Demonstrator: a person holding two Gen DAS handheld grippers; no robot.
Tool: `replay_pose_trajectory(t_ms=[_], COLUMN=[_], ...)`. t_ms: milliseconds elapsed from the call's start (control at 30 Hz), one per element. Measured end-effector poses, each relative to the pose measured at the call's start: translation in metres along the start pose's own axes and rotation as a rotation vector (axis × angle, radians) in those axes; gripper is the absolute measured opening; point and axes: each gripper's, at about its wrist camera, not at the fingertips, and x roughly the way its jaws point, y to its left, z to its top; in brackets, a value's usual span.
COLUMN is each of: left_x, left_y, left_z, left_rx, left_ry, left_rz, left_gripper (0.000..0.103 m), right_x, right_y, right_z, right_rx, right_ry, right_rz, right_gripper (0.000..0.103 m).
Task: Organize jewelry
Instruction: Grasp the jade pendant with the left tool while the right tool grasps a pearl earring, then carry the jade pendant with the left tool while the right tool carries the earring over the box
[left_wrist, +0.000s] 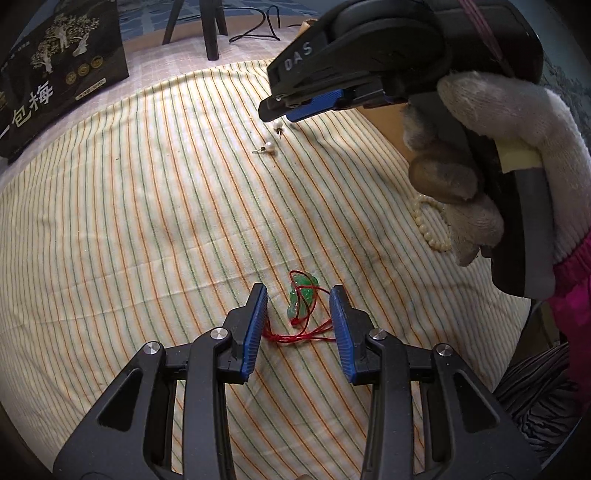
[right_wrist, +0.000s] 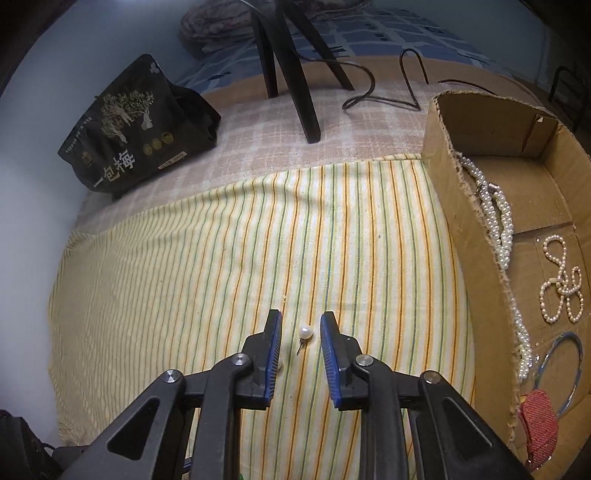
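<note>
A green jade pendant (left_wrist: 301, 299) on a red cord (left_wrist: 295, 336) lies on the striped cloth (left_wrist: 147, 221) between the pads of my open left gripper (left_wrist: 298, 304). Two pearl stud earrings lie further off, one (left_wrist: 270, 147) nearer and one (left_wrist: 277, 125) just under my right gripper (left_wrist: 284, 110). In the right wrist view my right gripper (right_wrist: 300, 330) is open with a pearl earring (right_wrist: 305, 332) between its fingertips. A cream bead bracelet (left_wrist: 428, 225) lies partly behind the gloved hand. A cardboard box (right_wrist: 476, 236) holds pearl strands (right_wrist: 498, 221), a pearl bracelet (right_wrist: 561, 288), a bangle (right_wrist: 569, 365) and a red pouch (right_wrist: 539, 417).
A black snack bag (right_wrist: 136, 136) stands at the back left on the checked cloth. Black tripod legs (right_wrist: 295, 74) and a black cable (right_wrist: 376, 96) are at the back. The gloved hand (left_wrist: 498, 166) holding the right gripper fills the upper right of the left wrist view.
</note>
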Motion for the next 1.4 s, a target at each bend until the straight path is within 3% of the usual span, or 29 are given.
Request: replay_pose_trajectory(t_ms=[533,800,1100,1400], left_x=[0.016,0.027,0.019,-0.007], left_y=[-0.033,-0.051,-0.053,-0.032], left_z=[0.003,0.003,0.004,0.004], left_rx=[0.075,0.110,0.075,0.027], left_ry=[0.005,0.004,-0.012,-0.067], left_rz=[0.053,0.085,0.074,0.059], left_gripper=[0.035,0.014,0.013,0.013], right_x=[0.013,0.015,0.013,-0.019], right_y=[0.004,0.002,0.000,-0.006], right_z=[0.000,-0.001,-0.001,0.000], right_rx=[-0.026,-0.031,-0.015,-0.007], right_ry=[0.012,0.011,-0.005,-0.065], right_rz=[-0.029,-0.036,-0.021,-0.006], right_gripper=[0.013,0.007,0.006,0.006])
